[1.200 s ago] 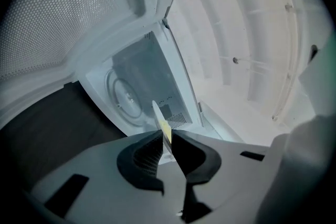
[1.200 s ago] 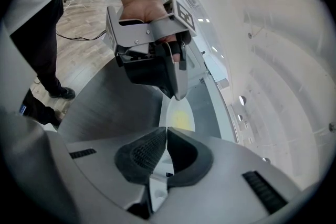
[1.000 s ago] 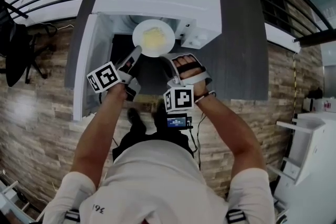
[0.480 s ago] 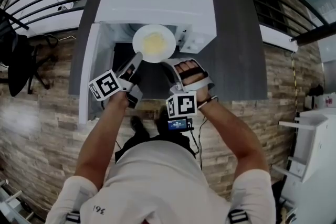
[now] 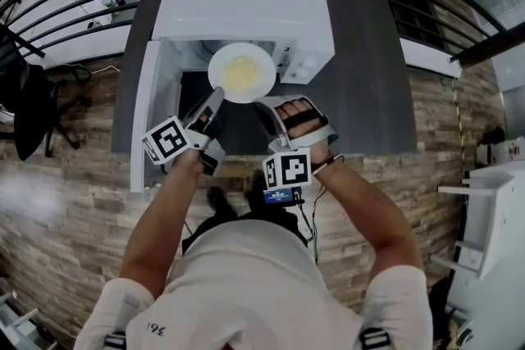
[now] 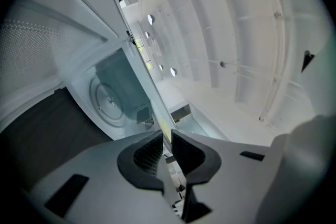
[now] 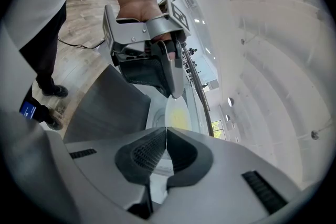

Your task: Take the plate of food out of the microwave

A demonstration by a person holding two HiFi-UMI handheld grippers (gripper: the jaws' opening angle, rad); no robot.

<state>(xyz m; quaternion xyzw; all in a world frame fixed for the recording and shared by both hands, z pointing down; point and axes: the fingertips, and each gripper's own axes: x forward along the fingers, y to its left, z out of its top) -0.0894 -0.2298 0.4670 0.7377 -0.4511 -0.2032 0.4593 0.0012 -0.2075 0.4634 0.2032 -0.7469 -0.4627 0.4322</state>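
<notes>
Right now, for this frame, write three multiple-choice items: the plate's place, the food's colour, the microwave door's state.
1. Where is the plate?
A. On the floor
B. At the microwave opening, gripped by the left claw and right claw
C. On a chair

2. What colour is the food?
A. Yellow
B. Green
C. Red

3. How is the door?
A. Shut
B. Swung open
C. Missing

Answers:
1 B, both claws pinch its rim in front of the opening.
2 A, a pale yellow heap fills its middle.
3 B, the door stands out at the left of the head view.
</notes>
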